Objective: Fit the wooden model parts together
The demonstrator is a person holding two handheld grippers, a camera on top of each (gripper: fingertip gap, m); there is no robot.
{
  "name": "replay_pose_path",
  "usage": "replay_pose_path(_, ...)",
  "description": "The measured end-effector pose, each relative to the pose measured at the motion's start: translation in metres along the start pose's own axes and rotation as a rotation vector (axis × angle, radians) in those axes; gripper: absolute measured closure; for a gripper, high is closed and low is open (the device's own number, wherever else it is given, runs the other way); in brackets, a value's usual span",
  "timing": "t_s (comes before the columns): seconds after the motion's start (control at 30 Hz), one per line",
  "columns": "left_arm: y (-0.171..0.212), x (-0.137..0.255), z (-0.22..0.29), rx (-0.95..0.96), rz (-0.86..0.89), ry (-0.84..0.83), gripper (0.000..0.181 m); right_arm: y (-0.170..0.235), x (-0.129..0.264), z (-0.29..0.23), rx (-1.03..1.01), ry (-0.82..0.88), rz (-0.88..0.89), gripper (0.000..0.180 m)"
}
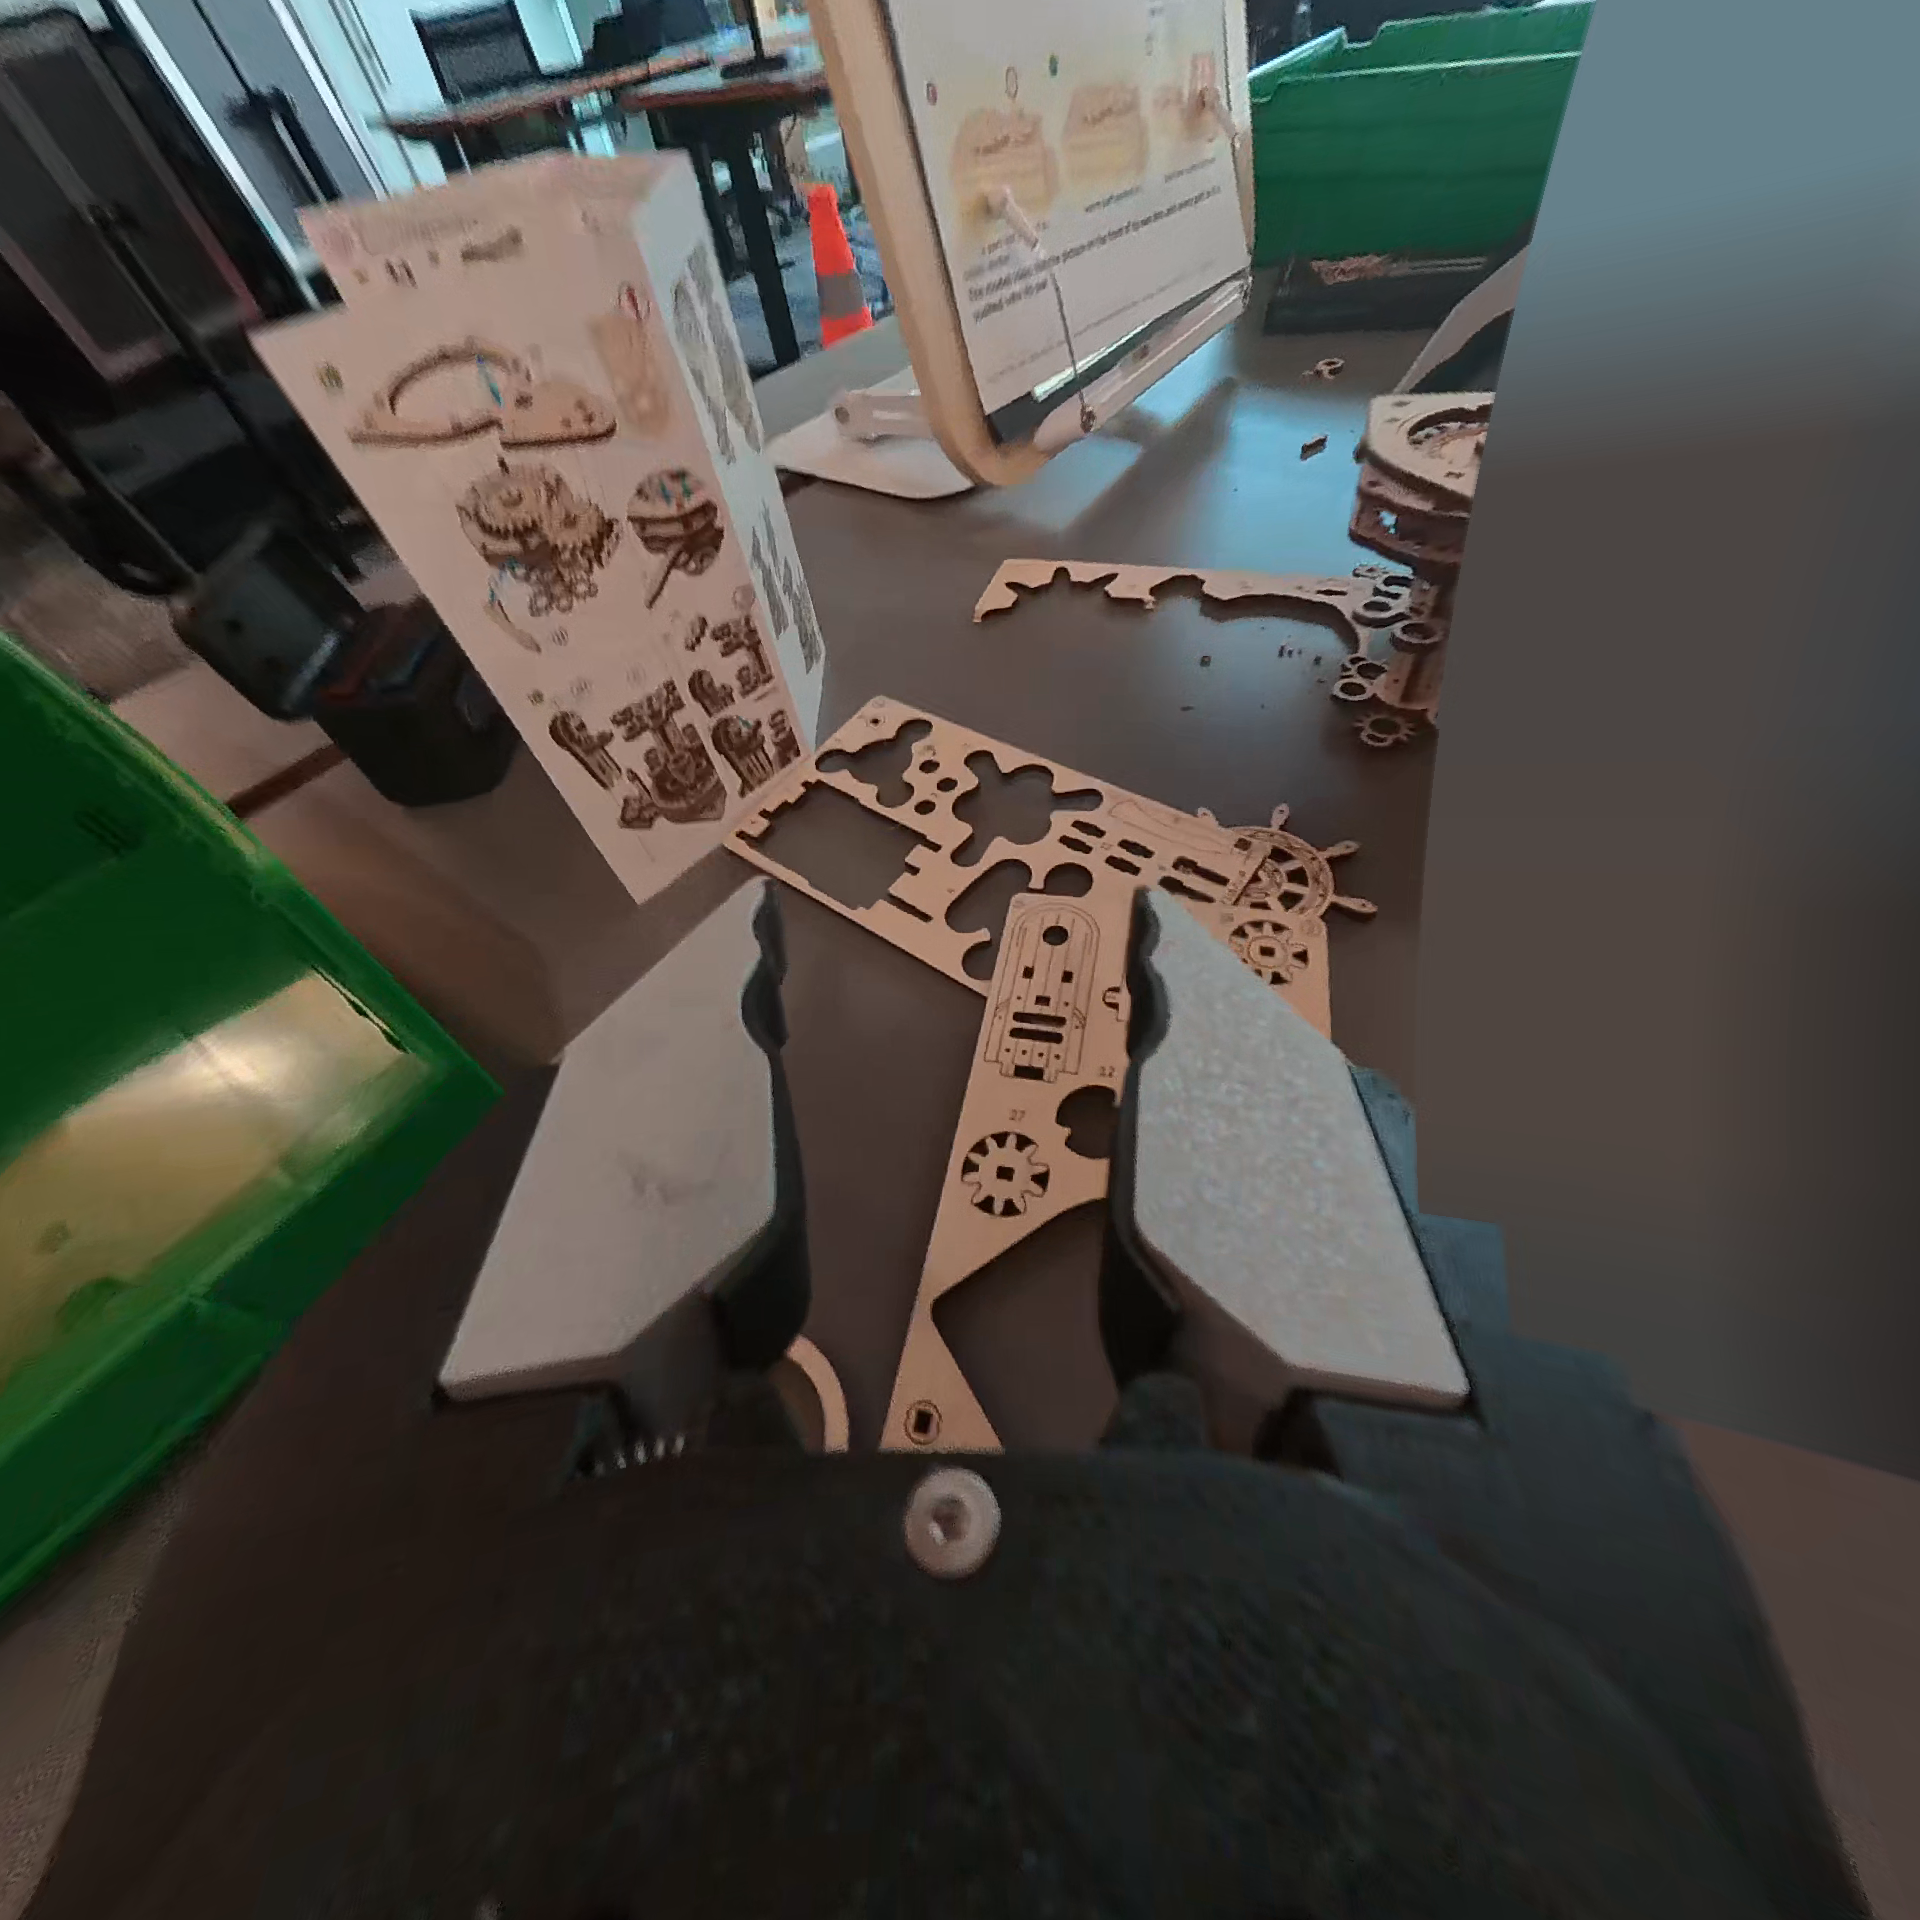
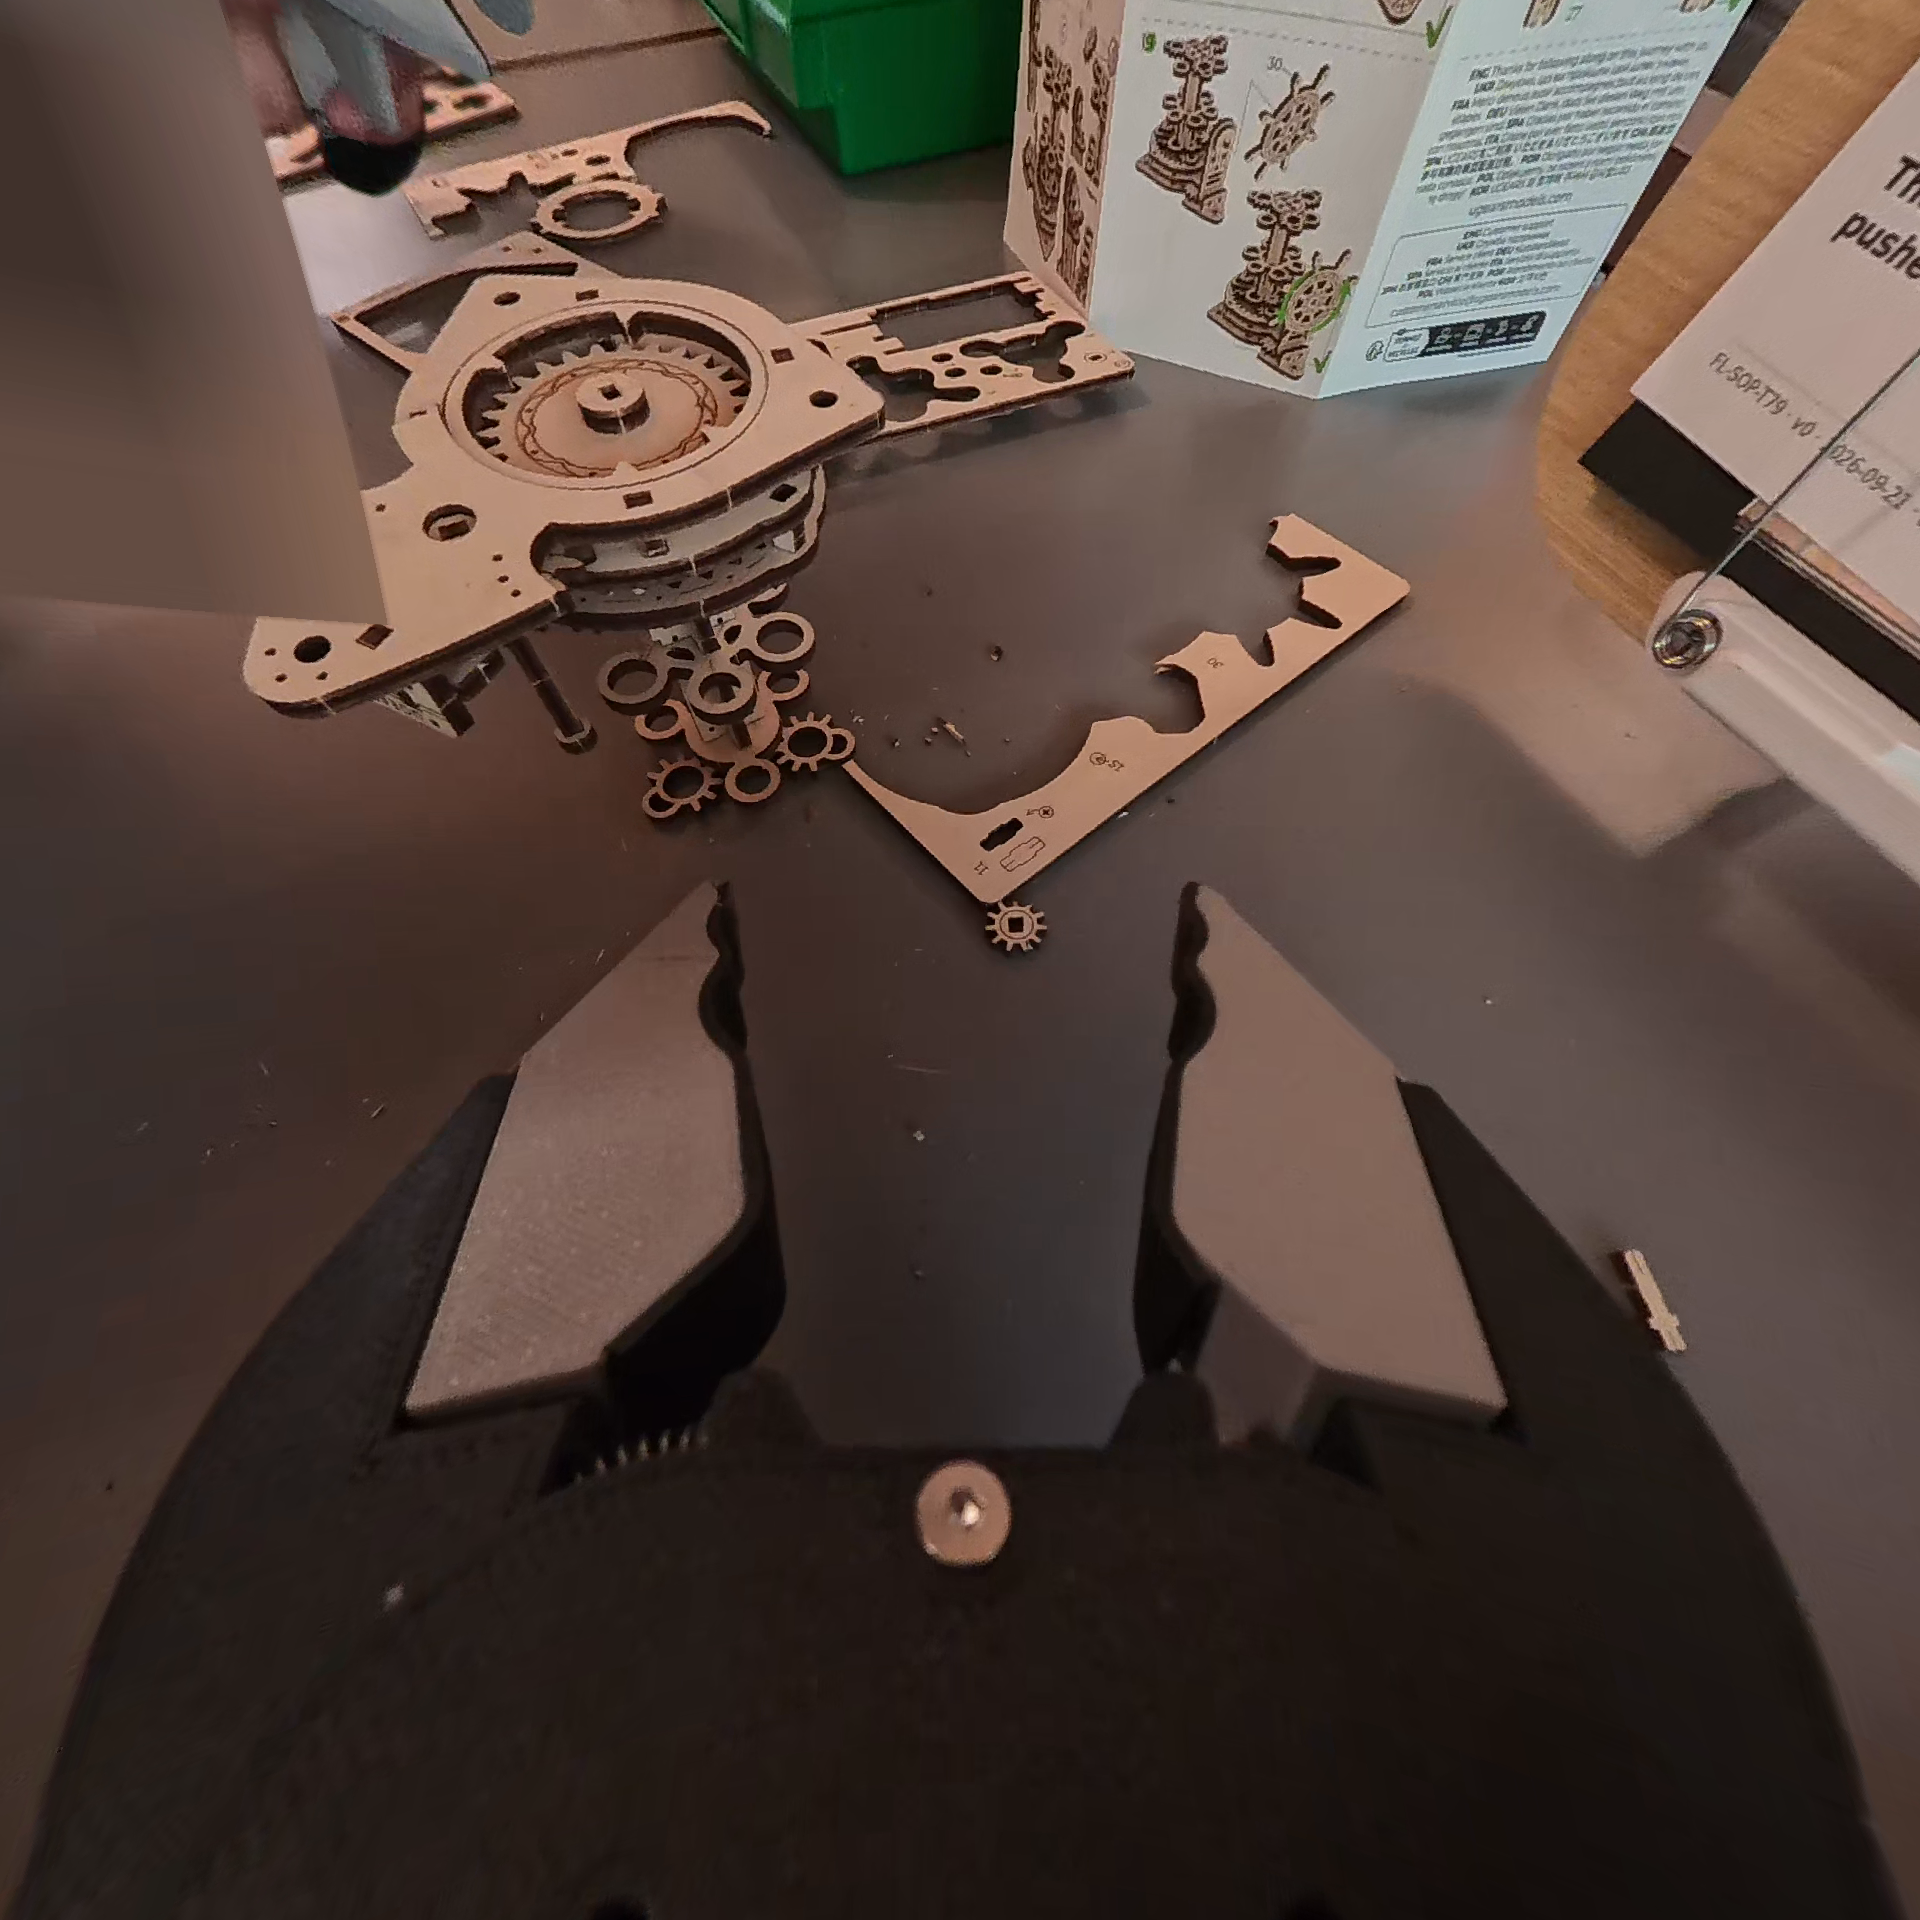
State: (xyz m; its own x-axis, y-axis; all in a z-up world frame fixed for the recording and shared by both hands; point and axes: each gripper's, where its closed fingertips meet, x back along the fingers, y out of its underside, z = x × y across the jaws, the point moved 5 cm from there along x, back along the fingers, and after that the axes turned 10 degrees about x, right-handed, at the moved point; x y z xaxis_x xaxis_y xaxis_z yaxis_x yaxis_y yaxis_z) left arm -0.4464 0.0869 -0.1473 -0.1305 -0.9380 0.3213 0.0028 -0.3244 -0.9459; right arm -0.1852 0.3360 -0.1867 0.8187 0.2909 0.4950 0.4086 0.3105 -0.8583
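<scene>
Plywood gear assembly point(image 2: 613, 457) on counter point(image 2: 1351, 1039), unheld | small cog point(image 2: 1015, 926) near it, just ahead of right gripper point(image 2: 951, 914), jaws open, empty | left gripper point(image 1: 951, 914) jaws apart over part sheet point(image 1: 1039, 1049) | step: picking next part | next: precise pinch.

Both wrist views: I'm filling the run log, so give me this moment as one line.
left claw: open, over wooden sheet | right claw: open, empty, short of small gear | model: untouched
</scene>
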Motion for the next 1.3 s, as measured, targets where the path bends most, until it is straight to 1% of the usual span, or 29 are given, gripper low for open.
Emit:
replay_pose_path(0.13,0.007,-0.005,-0.005,0.08,-0.03,0.013,0.115,0.001,-0.002,-0.003,0.024,-0.007,-0.015,0.1)
replay_pose_path(0.33,0.014,-0.011,-0.009,0.069,-0.073,-0.021,0.117,0.0,0.0,-0.005,0.042,-0.009,-0.003,0.101)
replay_pose_path(0.5,0.016,-0.014,-0.008,0.077,-0.085,-0.013,0.117,0.0,0.001,-0.005,0.041,0.0,0.001,0.102)
replay_pose_path(0.97,0.009,-0.004,-0.02,0.099,-0.052,-0.059,0.119,0.002,-0.002,0.0,-0.002,-0.01,-0.019,0.103)
replay_pose_path(1.1,0.006,0.002,-0.029,0.099,-0.037,-0.1,0.121,0.002,-0.003,0.0,-0.007,-0.017,-0.025,0.103)
replay_pose_path(1.3,-0.004,0.022,-0.052,0.176,0.071,-0.156,0.122,0.002,-0.001,0.002,-0.015,0.003,-0.016,0.103)
